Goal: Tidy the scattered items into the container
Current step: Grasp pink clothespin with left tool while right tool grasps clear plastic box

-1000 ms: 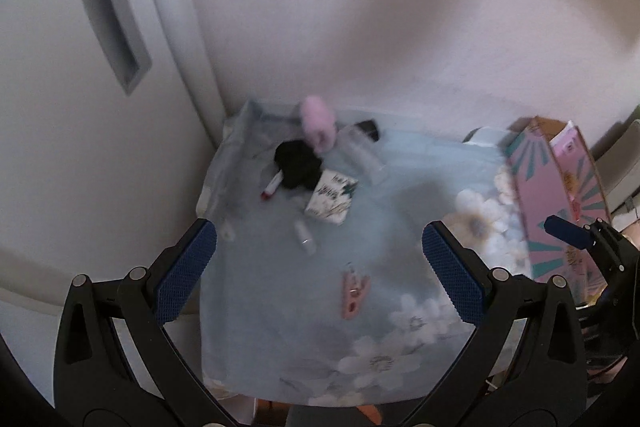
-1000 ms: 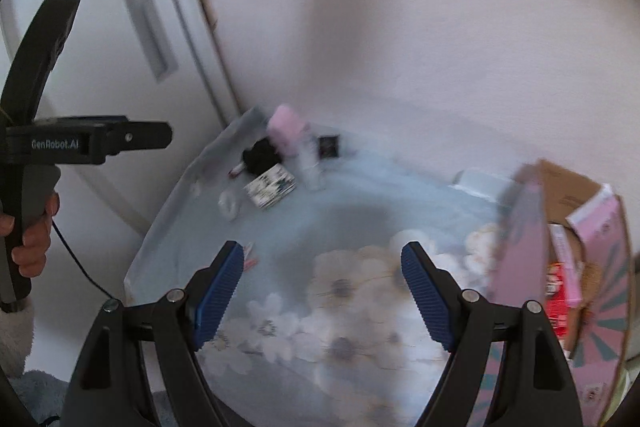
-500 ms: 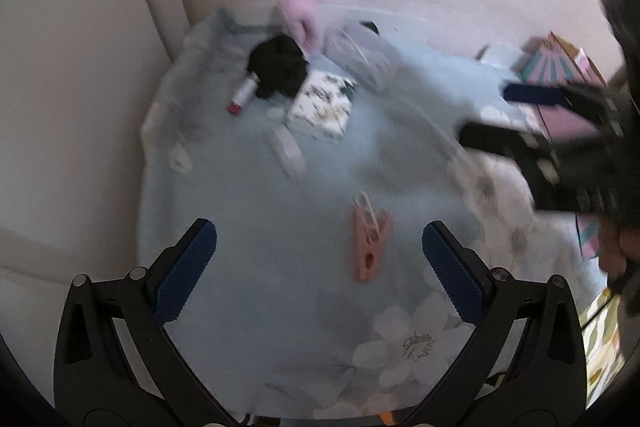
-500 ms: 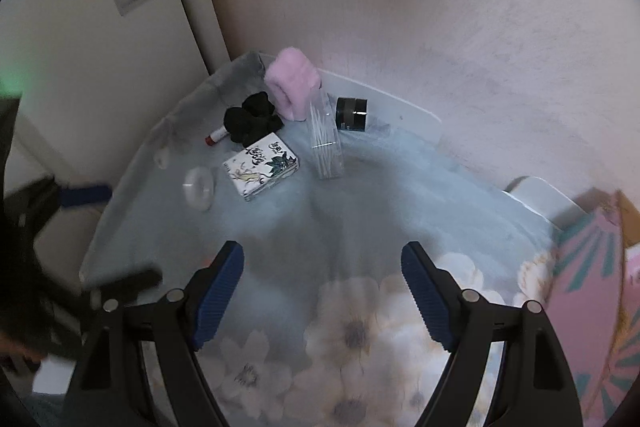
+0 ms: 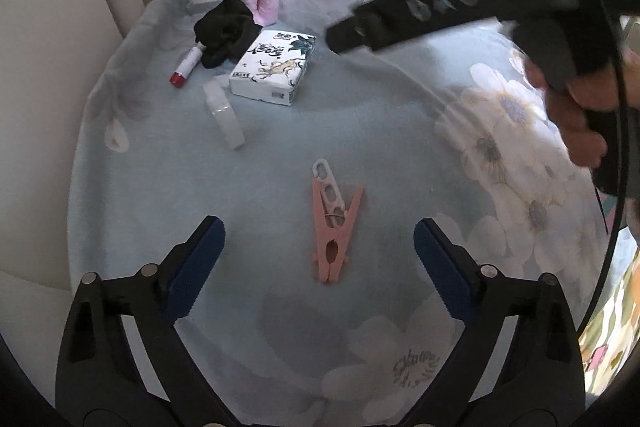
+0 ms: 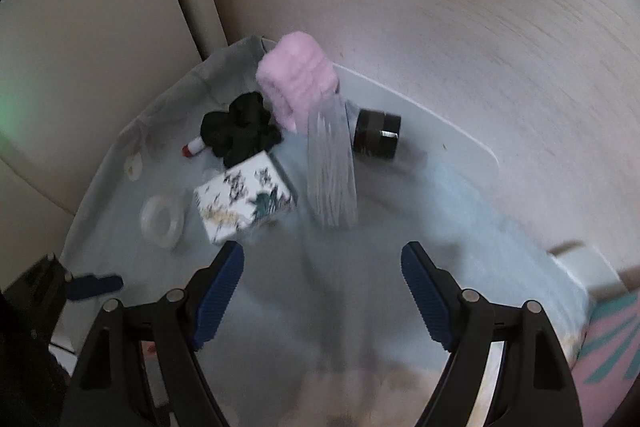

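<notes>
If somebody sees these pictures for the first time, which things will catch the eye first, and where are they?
The pink clothespin lies alone on the flowered blue cloth, between the open left gripper fingers. At the far end sits a cluster: a fluffy pink roll, a black scrunchie and a printed white box. The right gripper, also open, points toward it.

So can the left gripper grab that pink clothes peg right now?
Probably yes. The left gripper is open and its jaws, just closing a little, sit on either side of the pink clothes peg, which lies alone on the blue cloth with nothing covering it.
</notes>
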